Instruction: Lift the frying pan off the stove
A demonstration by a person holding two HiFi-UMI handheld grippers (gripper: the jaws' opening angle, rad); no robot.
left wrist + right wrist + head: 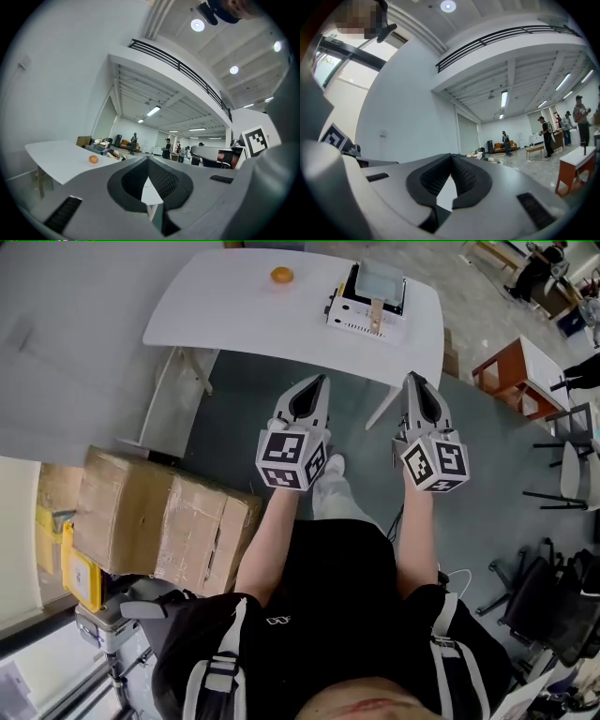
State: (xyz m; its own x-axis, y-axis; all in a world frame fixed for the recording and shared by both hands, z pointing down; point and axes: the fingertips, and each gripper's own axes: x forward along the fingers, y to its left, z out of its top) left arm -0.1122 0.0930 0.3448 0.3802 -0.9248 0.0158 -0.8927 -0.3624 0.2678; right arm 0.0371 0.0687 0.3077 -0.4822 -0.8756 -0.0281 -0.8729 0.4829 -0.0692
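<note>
On the white table (pixel 234 306) stands a white stove (pixel 361 322) with a square grey frying pan (pixel 380 279) on it, its wooden handle (pixel 376 313) pointing toward me. Both grippers hang in the air short of the table's near edge, well apart from the pan. My left gripper (pixel 321 379) is shut and holds nothing; its closed tips (pixel 148 159) point over the table (pixel 51 159). My right gripper (pixel 412 377) is likewise shut and empty, its tips (pixel 451 155) aimed into the room. The pan does not show in either gripper view.
An orange (pixel 281 276) on a small plate lies at the table's far left, also seen as the orange (pixel 93 159). A cardboard box (pixel 159 517) stands on the floor at my left. A brown side table (pixel 511 371) and office chairs (pixel 548 596) are at the right. Several people stand far off.
</note>
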